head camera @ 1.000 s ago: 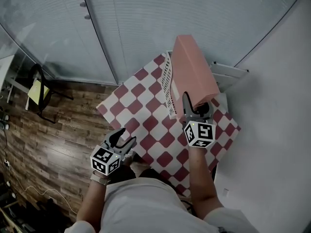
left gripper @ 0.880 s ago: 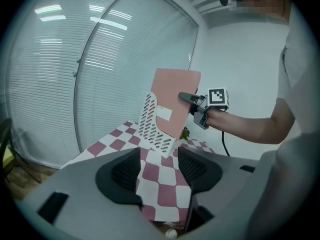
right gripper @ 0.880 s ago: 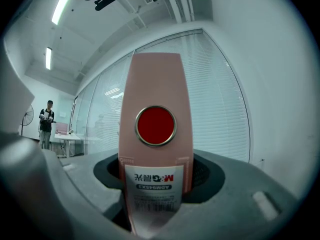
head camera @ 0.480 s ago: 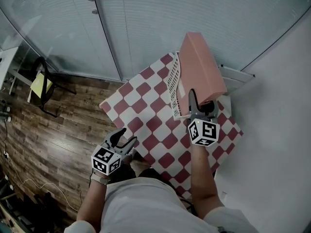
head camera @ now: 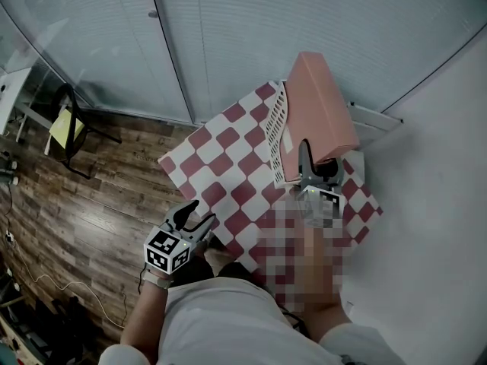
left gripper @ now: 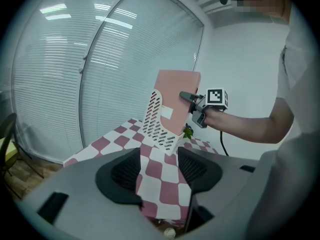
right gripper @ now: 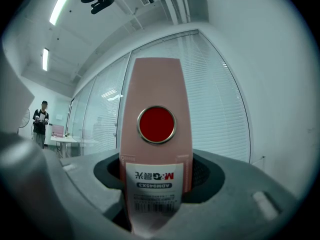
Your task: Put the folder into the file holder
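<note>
A pink folder (head camera: 323, 105) stands upright at the far right of the red-and-white checked table (head camera: 221, 166). My right gripper (head camera: 316, 166) is shut on its near spine edge. In the right gripper view the folder (right gripper: 156, 129) with its red round hole and label fills the space between the pads of the right gripper (right gripper: 156, 176). The white perforated file holder (head camera: 275, 131) stands right against the folder's left face. In the left gripper view the folder (left gripper: 177, 91) has its lower part hidden behind the holder (left gripper: 156, 121). My left gripper (head camera: 194, 213) hovers open and empty at the table's near left edge.
A black chair (head camera: 65, 131) with something yellow on it stands on the wood floor at the left. Glass walls with blinds run behind the table. A white wall and a white unit (head camera: 373, 120) close off the right. A small green thing (left gripper: 188, 131) lies behind the holder.
</note>
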`<state>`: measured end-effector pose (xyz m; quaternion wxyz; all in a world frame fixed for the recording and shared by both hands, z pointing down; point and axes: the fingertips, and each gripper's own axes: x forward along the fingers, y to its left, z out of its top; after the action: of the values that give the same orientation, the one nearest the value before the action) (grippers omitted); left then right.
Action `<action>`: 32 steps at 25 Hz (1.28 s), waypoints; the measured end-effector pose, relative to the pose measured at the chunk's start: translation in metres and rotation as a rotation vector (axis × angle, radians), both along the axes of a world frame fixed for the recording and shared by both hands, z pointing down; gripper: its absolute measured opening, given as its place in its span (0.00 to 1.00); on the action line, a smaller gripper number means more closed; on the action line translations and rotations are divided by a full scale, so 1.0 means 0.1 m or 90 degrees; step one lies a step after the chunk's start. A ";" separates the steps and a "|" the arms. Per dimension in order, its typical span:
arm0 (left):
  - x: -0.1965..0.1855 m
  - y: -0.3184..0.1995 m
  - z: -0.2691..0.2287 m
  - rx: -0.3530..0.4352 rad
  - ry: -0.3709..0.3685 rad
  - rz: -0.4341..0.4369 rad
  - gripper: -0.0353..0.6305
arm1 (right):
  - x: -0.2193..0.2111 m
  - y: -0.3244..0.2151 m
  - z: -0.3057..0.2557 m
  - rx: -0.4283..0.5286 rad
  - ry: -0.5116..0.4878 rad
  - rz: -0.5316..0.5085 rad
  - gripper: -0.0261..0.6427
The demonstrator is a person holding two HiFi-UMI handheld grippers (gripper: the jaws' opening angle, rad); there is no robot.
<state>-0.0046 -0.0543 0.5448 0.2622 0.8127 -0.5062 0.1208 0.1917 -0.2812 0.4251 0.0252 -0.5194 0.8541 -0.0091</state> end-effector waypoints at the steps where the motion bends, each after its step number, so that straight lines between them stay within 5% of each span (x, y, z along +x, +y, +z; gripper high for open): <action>1: 0.00 0.00 0.00 0.000 0.000 0.000 0.38 | -0.01 0.00 0.04 -0.002 0.003 -0.001 0.44; 32: -0.09 0.25 0.17 -0.036 0.003 -0.019 0.38 | -0.07 0.04 1.11 -0.134 0.082 -0.015 0.46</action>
<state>-0.0137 -0.0290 0.5621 0.2880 0.7978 -0.5138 0.1288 0.1851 -0.2774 0.5364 -0.0842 -0.5086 0.8544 -0.0654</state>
